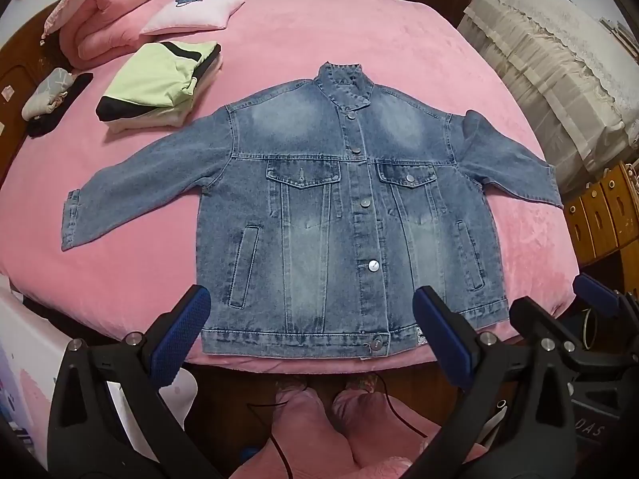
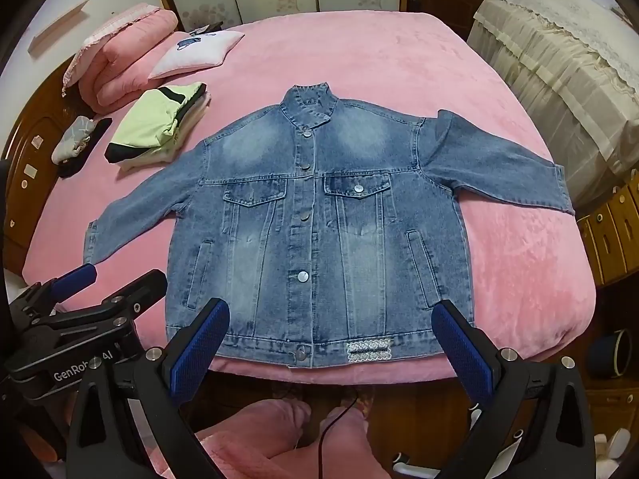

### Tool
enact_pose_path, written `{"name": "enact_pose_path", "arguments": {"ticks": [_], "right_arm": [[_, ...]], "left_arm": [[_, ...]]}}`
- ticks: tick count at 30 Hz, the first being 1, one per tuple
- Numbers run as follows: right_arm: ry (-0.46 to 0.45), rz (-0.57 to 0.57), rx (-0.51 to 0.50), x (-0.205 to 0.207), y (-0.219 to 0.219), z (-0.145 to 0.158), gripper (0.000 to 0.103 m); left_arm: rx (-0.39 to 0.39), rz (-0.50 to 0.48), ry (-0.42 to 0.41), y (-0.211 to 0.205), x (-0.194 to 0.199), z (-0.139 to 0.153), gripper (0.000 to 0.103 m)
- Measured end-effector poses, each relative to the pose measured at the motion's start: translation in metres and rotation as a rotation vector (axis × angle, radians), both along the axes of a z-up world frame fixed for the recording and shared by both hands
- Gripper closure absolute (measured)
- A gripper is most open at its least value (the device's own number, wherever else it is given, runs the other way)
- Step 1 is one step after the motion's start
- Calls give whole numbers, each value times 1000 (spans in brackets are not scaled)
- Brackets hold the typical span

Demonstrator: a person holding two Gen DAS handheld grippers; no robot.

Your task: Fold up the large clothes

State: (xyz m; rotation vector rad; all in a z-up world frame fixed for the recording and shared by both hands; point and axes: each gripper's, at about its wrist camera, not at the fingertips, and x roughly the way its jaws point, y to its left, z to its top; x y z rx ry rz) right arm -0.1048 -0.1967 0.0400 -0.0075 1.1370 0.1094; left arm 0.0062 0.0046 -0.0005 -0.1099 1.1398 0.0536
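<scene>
Both the left gripper and right gripper hover spread wide, holding nothing, above the hem of the denim jacket lying flat, buttoned, on the pink bed; heavy, stiffish cloth, best pinched at sleeve cuffs or shoulder seams

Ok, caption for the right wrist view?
Open right gripper above the hem of a buttoned denim jacket spread flat on a pink bed.
</scene>
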Motion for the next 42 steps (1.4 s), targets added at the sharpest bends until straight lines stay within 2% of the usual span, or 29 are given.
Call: {"name": "enact_pose_path", "arguments": {"ticks": [35, 42], "right_arm": [[10, -6, 1, 7, -10, -10, 0], [10, 0, 3, 4, -18, -14, 0]], "left_arm": [[14, 5, -8, -2, -1, -8, 2], [30, 12, -5, -16, -6, -6, 2]]}}
